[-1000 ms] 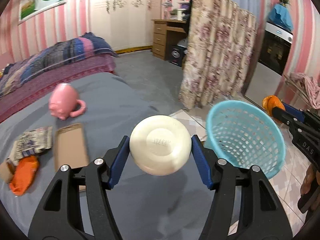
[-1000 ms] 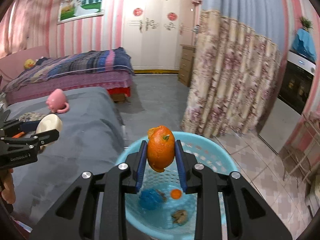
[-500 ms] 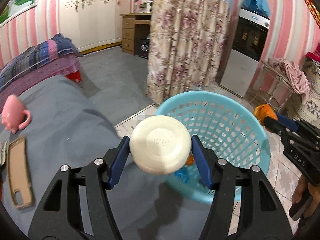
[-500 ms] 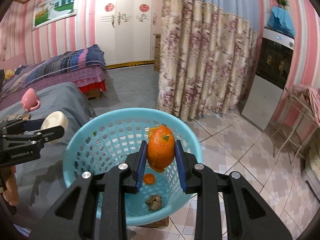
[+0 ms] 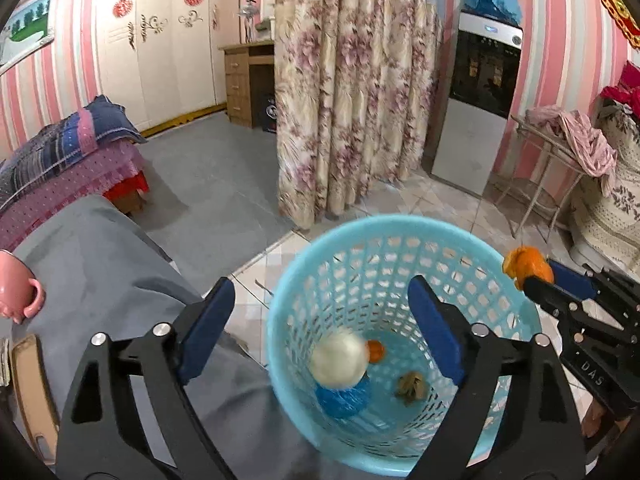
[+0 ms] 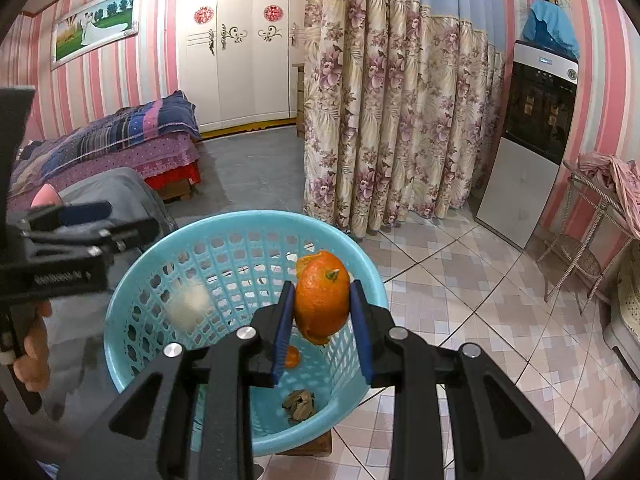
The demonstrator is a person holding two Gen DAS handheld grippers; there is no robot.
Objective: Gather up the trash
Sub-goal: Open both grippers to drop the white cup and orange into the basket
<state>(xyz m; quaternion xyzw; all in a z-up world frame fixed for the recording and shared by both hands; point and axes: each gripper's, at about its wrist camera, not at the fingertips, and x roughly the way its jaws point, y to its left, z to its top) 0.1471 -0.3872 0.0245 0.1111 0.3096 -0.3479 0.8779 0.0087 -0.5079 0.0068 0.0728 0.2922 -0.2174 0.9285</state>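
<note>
left gripper (image 5: pixel 320 328): we see its jaws spread wide with nothing between them, held over the near left rim of the basket; in the right wrist view it shows at the far left, blurred.
right gripper (image 6: pixel 322 304): its jaws are narrow and clamp an orange peel, held above the basket's near right side.
orange peel (image 6: pixel 322 298): we see a rounded piece with a small green stem on top, pinched on both sides by the blue pads (image 6: pixel 282 320); in the left wrist view it shows at the right rim of the basket.
basket (image 5: pixel 400 224): a light blue mesh bin standing on the tiled floor, just right of the grey bed.
white disc (image 5: pixel 339 361): we see it blurred inside the basket, on the left side, over a blue scrap; whether it touches the scrap we cannot tell.
blue scrap (image 5: pixel 344 398): at the bottom of the basket, near side.
small orange piece (image 5: pixel 376 350): at the basket bottom, just right of the white disc.
brown scrap (image 5: pixel 410 388): crumpled, at the basket bottom, right of the blue scrap.
grey bed (image 5: pixel 112 264): left of the basket.
pink mug (image 5: pixel 18 292): on the grey bed at the far left edge, partly cut off.
curtain (image 5: pixel 352 100): flowered, hanging beyond the basket.
</note>
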